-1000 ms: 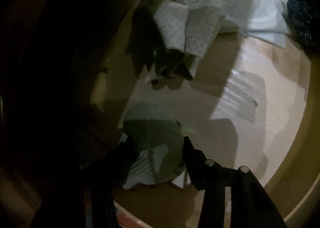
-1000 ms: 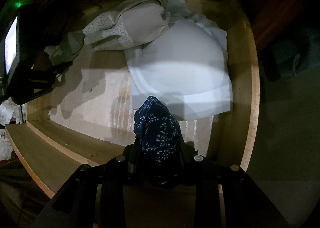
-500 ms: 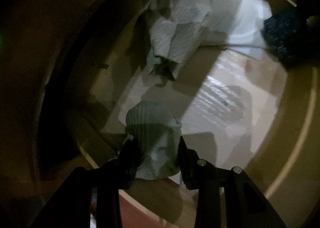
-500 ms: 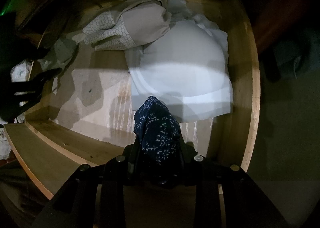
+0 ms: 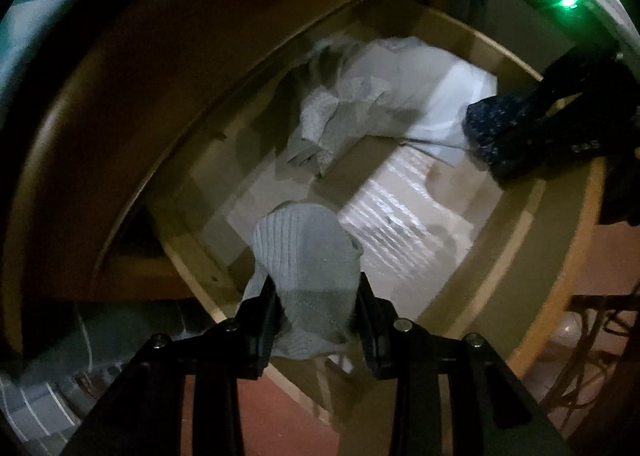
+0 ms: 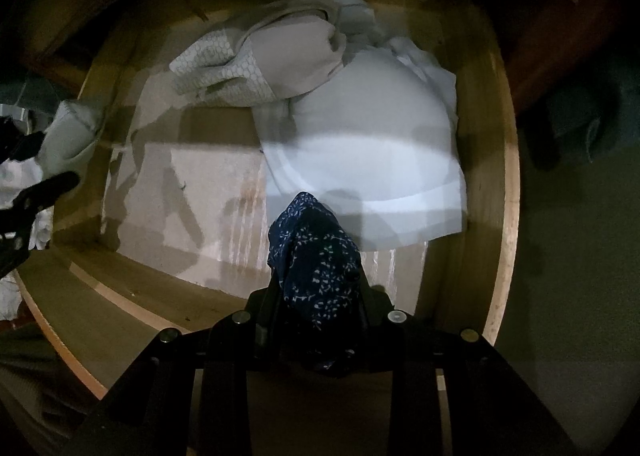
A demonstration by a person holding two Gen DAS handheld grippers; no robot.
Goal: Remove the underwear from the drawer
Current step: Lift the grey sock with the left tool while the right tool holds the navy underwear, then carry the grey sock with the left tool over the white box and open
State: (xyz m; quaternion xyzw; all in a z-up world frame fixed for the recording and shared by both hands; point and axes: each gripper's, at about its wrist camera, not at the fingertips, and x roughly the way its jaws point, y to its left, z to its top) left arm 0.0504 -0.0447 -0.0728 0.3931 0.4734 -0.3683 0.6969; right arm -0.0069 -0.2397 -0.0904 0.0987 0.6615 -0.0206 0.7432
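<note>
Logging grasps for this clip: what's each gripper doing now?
Left gripper: shut on the grey ribbed garment.
Right gripper: shut on the navy patterned garment.

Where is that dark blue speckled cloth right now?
The dark blue cloth is pinched in the right gripper, above the drawer's front right part, just in front of the folded white garment.

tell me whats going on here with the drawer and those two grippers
A person is emptying an open wooden drawer with a gripper in each hand. The left gripper is shut on a grey ribbed garment, held above the drawer's front corner. The right gripper is shut on a dark blue speckled garment over the drawer. A patterned pale garment and a folded white one lie inside.
</note>
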